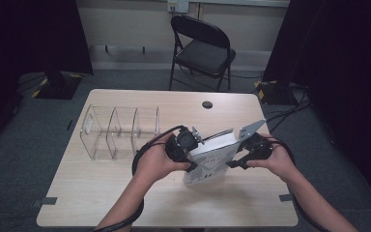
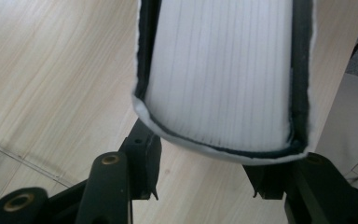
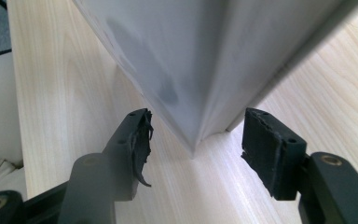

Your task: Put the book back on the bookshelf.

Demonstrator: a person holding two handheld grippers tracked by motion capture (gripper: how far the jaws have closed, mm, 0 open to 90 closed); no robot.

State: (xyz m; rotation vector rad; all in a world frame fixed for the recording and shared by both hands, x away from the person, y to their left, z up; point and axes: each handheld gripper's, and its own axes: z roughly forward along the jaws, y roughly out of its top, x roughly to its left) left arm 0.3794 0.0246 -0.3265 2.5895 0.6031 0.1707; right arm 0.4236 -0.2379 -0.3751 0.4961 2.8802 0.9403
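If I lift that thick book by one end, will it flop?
Probably stiff: the book has hard-looking covers around a thick page block. Likely heavy for its size. Its smooth jacket may slip, and upright it could tip if the left tool lets go.

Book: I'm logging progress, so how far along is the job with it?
Done: the book is up off its cover, tilted, and the left tool is clamped on it. In hand: the right tool has open jaws either side of the book's lower corner, not pressing. Left: the clear rack beside it looks unfilled, so slotting the book in there probably remains.
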